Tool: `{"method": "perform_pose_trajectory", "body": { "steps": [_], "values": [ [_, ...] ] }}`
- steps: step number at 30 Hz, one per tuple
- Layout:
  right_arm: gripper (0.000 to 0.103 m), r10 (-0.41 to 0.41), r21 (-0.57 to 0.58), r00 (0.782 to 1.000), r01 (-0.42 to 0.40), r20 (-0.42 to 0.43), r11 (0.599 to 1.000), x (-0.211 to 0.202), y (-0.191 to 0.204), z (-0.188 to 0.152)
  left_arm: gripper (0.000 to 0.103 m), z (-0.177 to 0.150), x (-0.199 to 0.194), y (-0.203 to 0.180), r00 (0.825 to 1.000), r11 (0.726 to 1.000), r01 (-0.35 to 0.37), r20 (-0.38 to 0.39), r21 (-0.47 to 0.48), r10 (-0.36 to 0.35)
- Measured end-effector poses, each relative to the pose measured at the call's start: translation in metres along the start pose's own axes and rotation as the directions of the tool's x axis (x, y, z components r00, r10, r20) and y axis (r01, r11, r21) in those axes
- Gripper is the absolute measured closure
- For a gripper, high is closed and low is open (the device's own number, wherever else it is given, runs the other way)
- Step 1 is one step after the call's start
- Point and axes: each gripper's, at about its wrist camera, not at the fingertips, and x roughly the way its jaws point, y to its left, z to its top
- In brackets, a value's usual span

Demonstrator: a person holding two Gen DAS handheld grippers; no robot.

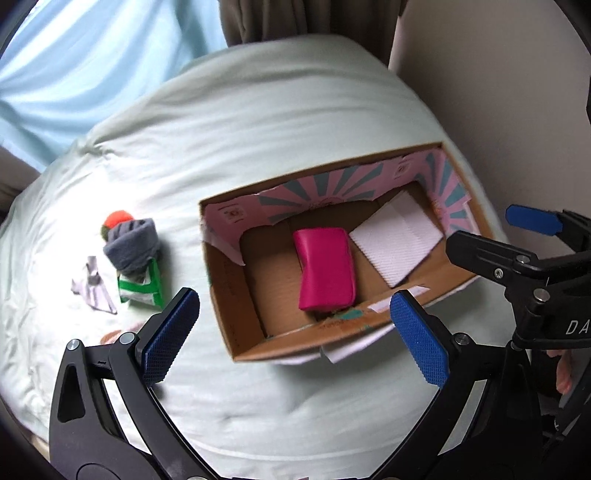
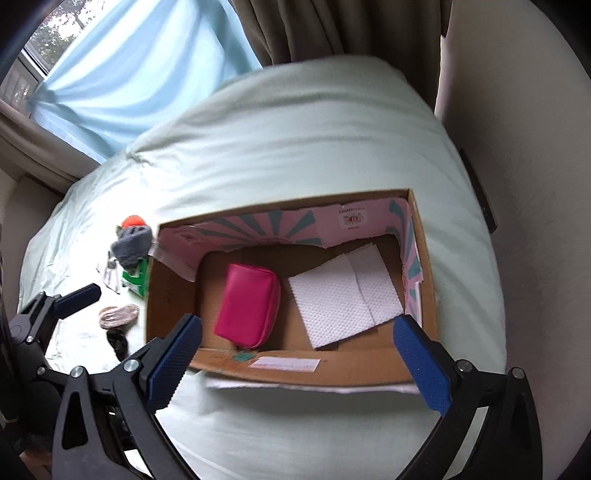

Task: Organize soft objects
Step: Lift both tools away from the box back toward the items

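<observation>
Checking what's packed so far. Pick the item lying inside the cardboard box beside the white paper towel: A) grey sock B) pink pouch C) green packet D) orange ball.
B: the pink pouch lies on the floor of the box, left of the paper towel.

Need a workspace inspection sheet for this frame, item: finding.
Surface: pale green bedding, wrinkled.
Job's things: cardboard box holds pink pouch and white folded cloth; grey sock roll, orange pom-pom and green packet lie outside, left of the box.
Clutter: grey wrapper, round pinkish item, dark item.
Grippers: left gripper and right gripper both have jaws open and empty.
Cables: nothing seen.
Surroundings: blue curtain, brown curtain.
</observation>
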Motion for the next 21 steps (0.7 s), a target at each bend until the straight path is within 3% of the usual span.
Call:
{"method": "perform_pose_trajectory", "body": {
  "steps": [11,21],
  "values": [
    [0.000,-0.056,-0.042,0.986,0.063,0.154,0.997,-0.108,0.065,-0.021,0.000,-0.031,-0.114,0.048,0.989,0.996,0.036,0.145,-0.087,-0.023],
    [0.000,-0.043,-0.099,0.969,0.069,0.243,0.993,-0.168,0.168,-0.048,0.000,-0.081,-0.208,0.139,0.964,0.989,0.008,0.265,-0.146,0.031]
  ]
}}
